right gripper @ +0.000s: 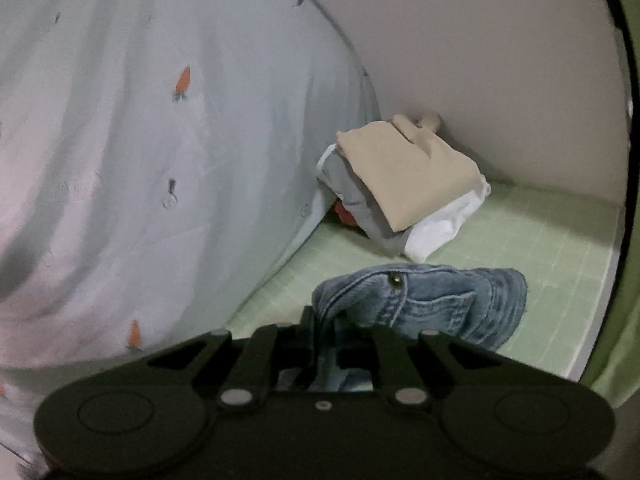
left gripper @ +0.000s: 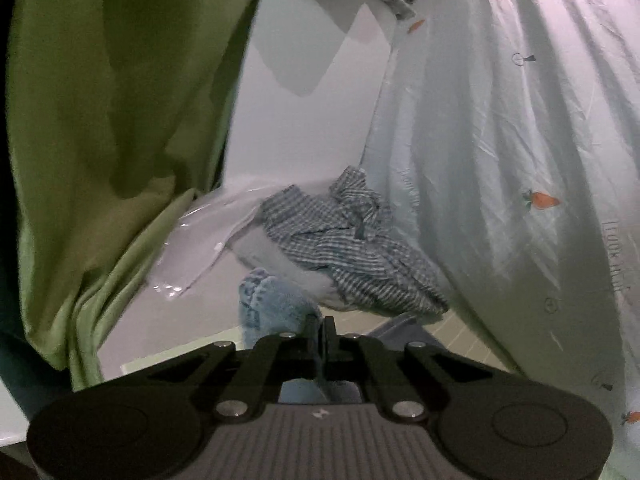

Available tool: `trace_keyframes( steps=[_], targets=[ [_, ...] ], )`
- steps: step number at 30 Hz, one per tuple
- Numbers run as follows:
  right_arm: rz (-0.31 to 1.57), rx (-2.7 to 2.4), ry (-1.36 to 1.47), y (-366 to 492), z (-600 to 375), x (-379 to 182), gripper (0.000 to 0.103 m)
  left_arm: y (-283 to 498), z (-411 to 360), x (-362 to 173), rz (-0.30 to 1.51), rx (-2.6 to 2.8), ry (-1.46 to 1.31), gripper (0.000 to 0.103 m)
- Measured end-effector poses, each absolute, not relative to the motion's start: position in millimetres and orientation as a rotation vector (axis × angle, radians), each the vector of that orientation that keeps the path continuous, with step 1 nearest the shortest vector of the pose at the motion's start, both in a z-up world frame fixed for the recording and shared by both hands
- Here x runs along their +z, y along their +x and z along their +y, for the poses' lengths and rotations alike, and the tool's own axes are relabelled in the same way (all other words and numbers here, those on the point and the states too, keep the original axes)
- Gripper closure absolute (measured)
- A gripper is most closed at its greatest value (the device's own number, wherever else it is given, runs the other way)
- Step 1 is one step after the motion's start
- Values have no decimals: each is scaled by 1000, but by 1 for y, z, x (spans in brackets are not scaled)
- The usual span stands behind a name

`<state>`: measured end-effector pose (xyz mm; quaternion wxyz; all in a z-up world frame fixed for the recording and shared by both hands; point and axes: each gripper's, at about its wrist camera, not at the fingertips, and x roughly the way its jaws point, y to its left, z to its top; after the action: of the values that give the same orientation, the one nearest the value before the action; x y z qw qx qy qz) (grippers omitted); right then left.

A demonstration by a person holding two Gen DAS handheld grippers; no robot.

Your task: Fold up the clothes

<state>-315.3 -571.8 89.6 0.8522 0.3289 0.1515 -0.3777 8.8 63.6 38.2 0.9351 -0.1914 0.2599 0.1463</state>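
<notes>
Left tool pinched on jeans, right tool clamped on jeans over green mat, folded clothes beyond.

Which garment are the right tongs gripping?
The blue denim jeans, clamped in the right tongs; the beige folded garment sits untouched on the pile behind.

Bare green mat lies open right of my jeans. The carrot-print sheet walls my left; folded stack blocks ahead.
</notes>
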Motion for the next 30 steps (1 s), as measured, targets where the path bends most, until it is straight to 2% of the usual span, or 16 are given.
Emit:
trace_keyframes(
  steps=[12, 22, 23, 25, 26, 27, 28, 30],
  targets=[
    [333, -773, 679, -243, -603, 67, 94, 84, 21, 18, 544, 262, -353, 101],
    [413, -854, 658, -125, -651, 43, 94, 223, -64, -4, 570, 145, -282, 101],
    [437, -865, 674, -111, -660, 37, 90, 239, -76, -9, 590, 128, -254, 98],
    [496, -896, 682, -79, -675, 22, 68, 270, -100, -19, 634, 98, -197, 85],
    [517, -921, 667, -75, -674, 19, 54, 280, -106, -25, 663, 90, -173, 69],
    [537, -947, 652, -72, -672, 17, 51, 284, -108, -31, 684, 84, -163, 54],
    [557, -972, 637, -68, -670, 15, 48, 285, -108, -37, 699, 84, -157, 47],
    [566, -959, 640, -75, -656, 11, 28, 275, -98, -50, 710, 113, -161, 25]
  ],
)
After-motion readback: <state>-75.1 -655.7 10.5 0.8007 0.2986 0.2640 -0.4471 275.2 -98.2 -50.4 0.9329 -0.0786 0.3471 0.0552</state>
